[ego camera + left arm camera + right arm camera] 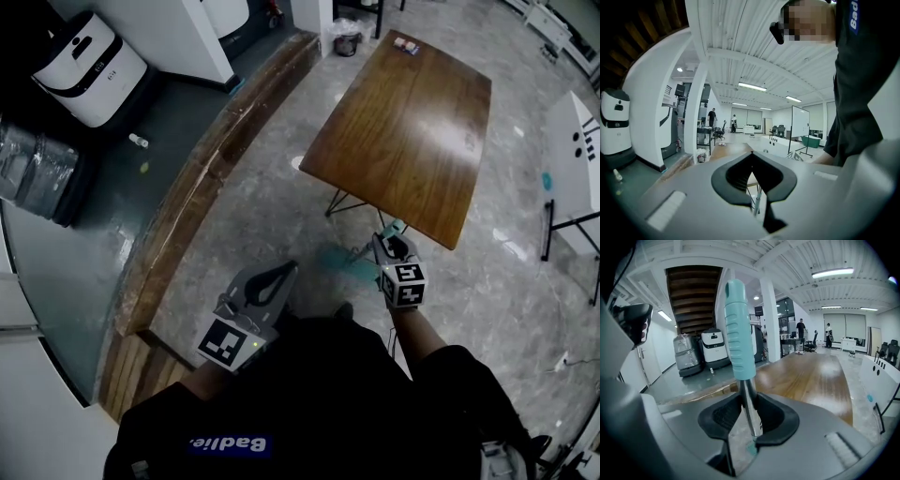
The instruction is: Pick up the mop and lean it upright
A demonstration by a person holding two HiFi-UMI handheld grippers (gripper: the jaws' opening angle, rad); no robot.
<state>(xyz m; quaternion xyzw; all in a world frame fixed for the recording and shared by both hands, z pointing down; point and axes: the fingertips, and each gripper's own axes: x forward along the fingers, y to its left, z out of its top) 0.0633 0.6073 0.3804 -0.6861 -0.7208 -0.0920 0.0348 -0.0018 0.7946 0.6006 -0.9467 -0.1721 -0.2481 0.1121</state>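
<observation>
Right gripper point(749, 403) clamped on the mop point(738, 333), both dark pads pressed against the bare metal shaft point(749, 411) just below the ribbed teal handle grip, grip rising nearly upright above the jaws with a slight tilt to the left. From the head view, that gripper point(395, 247) out in front of the person's right forearm, just beside the near corner of the long wooden table point(412, 122), marker cube facing up. Dim teal mop head point(335, 260) low over the grey stone floor point(253, 234), left of that gripper and near the table's legs; contact with the floor not clear. Left gripper point(752, 153) closed with nothing held, jaw tips meeting at a point, only a diamond-shaped gap behind them, thin metal rod point(758, 202) showing through it, mop shaft or table leg not clear. Seen from the head, left gripper point(274, 281) close to the body, pointing toward the table. Long wooden ledge point(202, 183) running along the left, white machines point(89, 66) parked beyond it, small bin point(347, 39) past the table's far end. Two people point(800, 329) standing far off across the room.
</observation>
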